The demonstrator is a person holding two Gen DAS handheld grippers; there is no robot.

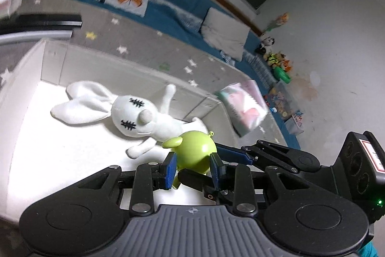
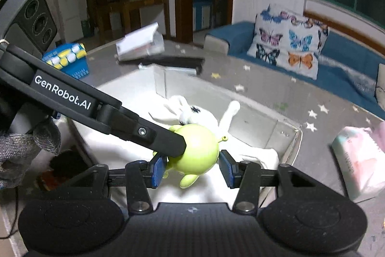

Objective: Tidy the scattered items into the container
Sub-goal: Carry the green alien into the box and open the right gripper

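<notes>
I read "GenRobot.AI" in white on my left gripper's [image 2: 179, 148] black arm; red-bordered label on my right gripper [image 1: 228, 153] unreadable; nothing else legible.

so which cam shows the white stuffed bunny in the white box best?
Left wrist: the white stuffed bunny lies nearly whole in view, ears, stitched eyes and limbs. Right wrist: the green round toy and left gripper finger cover most of the bunny.

The toy figure [image 1: 196, 148] is lime green, and the plush rabbit [image 1: 134, 115] is white with black stitched eyes, inside a white container [image 1: 26, 64]. The cushion [image 2: 286, 40] shows colourful butterflies; the grey mat [image 2: 264, 90] carries white stars.
</notes>
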